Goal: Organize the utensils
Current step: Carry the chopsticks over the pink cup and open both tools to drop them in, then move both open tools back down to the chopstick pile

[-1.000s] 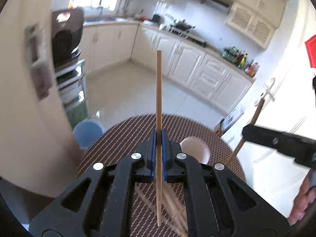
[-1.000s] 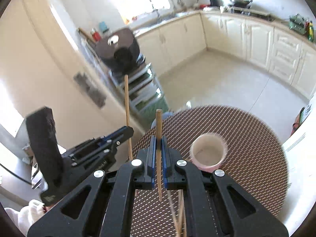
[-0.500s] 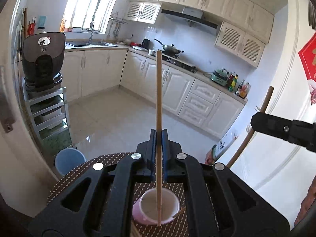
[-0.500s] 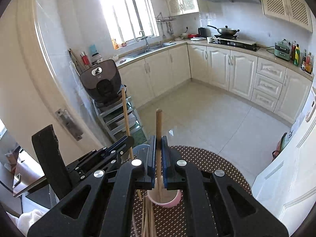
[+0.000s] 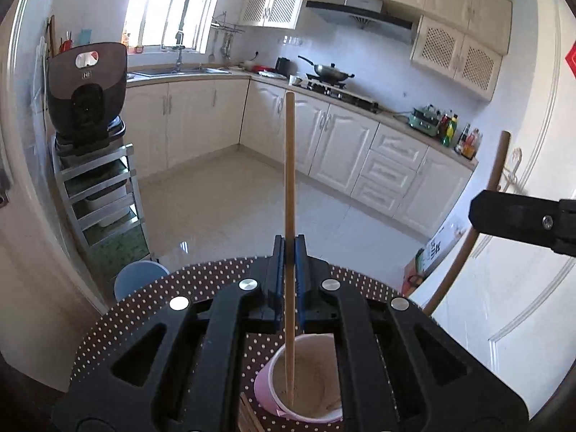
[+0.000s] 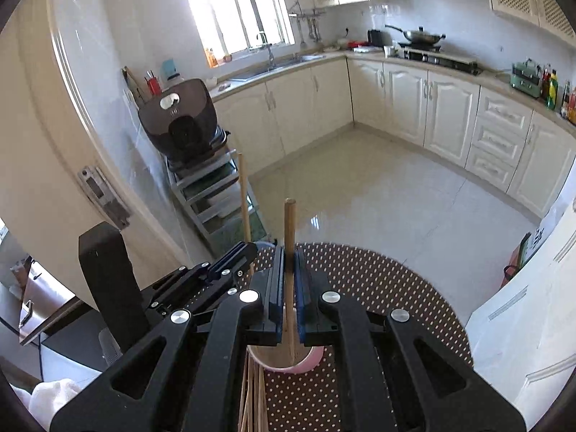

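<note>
Both jaws are clamped on a chopstick each: left chopstick (image 5: 289,194) dips into the pink cup (image 5: 268,388) below them (tip seemingly inside); right chopstick (image 6: 289,237) stands above it.

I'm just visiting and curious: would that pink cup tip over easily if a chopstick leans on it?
Probably. The pink cup looks thin-walled and nearly empty, so likely light. The chopstick in the left tool stands far taller than the cup; leaning on the rim, it might lever the cup over.
</note>
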